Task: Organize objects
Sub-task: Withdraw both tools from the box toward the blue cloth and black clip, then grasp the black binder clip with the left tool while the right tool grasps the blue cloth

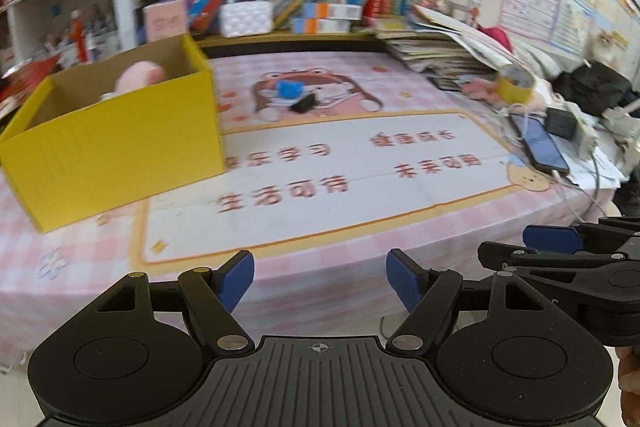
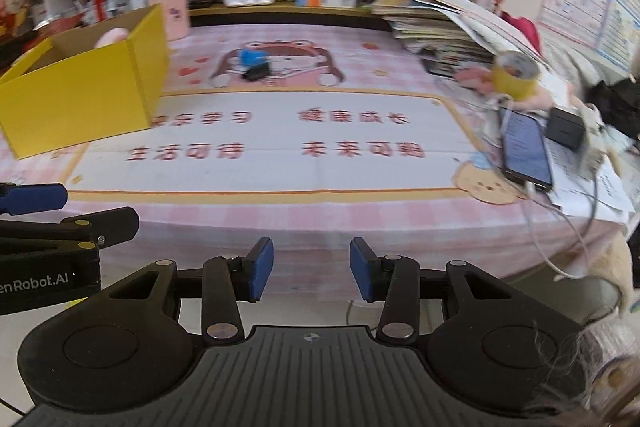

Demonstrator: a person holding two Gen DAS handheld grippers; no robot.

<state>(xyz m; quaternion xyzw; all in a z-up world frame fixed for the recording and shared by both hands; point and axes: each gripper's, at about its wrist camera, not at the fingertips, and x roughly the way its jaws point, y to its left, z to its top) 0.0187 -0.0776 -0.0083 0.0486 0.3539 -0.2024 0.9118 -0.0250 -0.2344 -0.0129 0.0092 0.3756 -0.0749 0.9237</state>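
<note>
Two grippers off the desk's near edge | yellow box at left edge, pink item inside | left gripper wide, empty | right gripper narrower, empty | blue item, black item touching, toward far edge

left gripper: black body showing blue finger pads, ribbed centre plate, white crosshair mark, brass-coloured pivot pins | right gripper: wearing the same black frame, blue pads, round side discs | white lettering showing on the left gripper's side

Box left on table, phone right
</note>
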